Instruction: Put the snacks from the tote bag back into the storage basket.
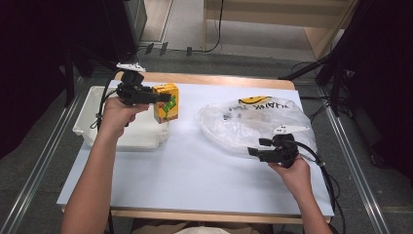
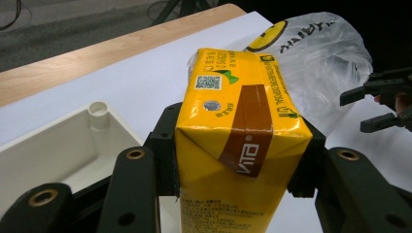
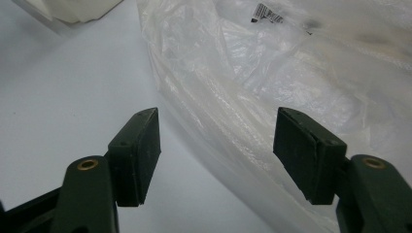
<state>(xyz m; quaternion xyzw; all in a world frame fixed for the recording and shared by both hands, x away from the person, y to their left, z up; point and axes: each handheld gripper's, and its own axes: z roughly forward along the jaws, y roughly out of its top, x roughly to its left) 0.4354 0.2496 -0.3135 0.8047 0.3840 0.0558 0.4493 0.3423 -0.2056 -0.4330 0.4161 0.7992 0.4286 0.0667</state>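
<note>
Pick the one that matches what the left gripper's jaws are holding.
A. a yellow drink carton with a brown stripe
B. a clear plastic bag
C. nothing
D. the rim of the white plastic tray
A: in the left gripper view the left gripper has its jaws pressed on both sides of the yellow drink carton with a brown stripe.

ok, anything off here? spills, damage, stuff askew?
Nothing spilled or broken. The yellow drink carton is clamped in the left gripper, intact, foil straw hole sealed. The plastic bag lies crumpled on the table, as thin bags do. The right gripper is open.

Lab — black curtains [image 1: 29, 73], floor rails [image 1: 44, 161]
</note>
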